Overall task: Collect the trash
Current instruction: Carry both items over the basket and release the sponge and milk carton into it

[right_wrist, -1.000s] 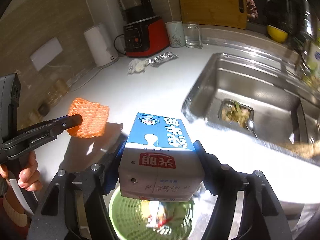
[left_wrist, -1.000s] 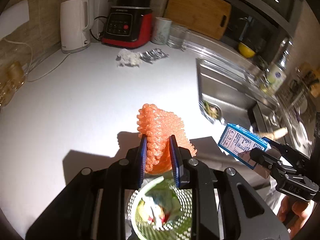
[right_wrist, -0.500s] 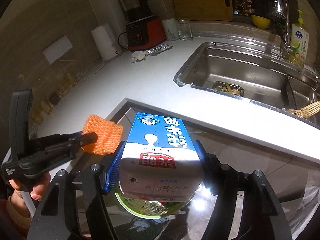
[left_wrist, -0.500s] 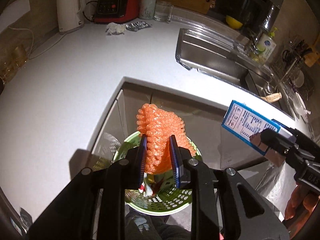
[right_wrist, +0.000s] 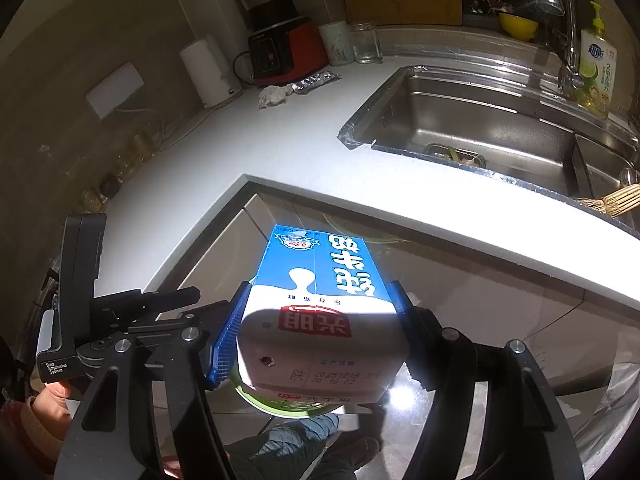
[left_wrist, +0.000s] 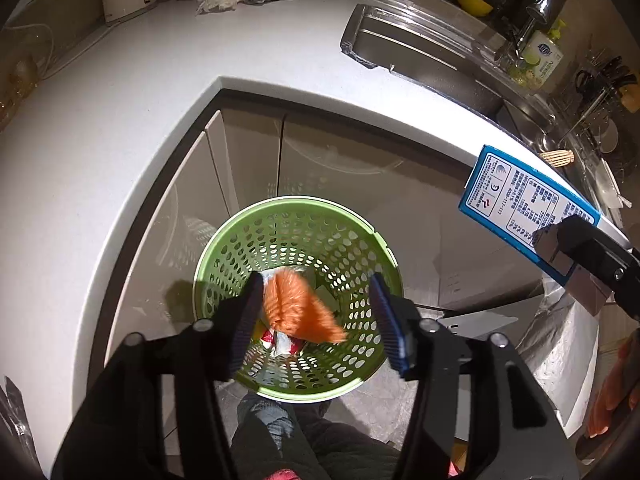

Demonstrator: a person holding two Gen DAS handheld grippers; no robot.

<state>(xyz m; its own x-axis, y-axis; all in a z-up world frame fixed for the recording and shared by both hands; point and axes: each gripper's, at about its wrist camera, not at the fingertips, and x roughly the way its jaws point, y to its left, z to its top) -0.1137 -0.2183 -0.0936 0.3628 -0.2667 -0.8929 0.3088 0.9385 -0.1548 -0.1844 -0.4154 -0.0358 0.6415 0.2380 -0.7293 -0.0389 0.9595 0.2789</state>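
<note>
My left gripper (left_wrist: 316, 320) is open above a green perforated trash basket (left_wrist: 360, 240) on the floor. An orange foam net (left_wrist: 300, 308) is blurred in mid-fall between the fingers, over the trash inside the basket. My right gripper (right_wrist: 318, 332) is shut on a blue and white milk carton (right_wrist: 320, 300), held in the air over the basket's rim (right_wrist: 276, 406). The carton (left_wrist: 524, 204) and right gripper also show at the right of the left wrist view. The left gripper (right_wrist: 176, 304) shows open at the left of the right wrist view.
A white L-shaped counter (left_wrist: 120, 100) wraps around the basket, with cabinet doors (left_wrist: 320, 152) below. A crumpled tissue (right_wrist: 274, 94) and foil wrapper (right_wrist: 316, 80) lie near the red blender (right_wrist: 284, 48) and white kettle (right_wrist: 206, 72). A steel sink (right_wrist: 480, 128) is at the right.
My left gripper has opened and let go of the orange foam net, which drops into the basket. Both grippers have pulled back from the counter; the basket now sits lower in view.
</note>
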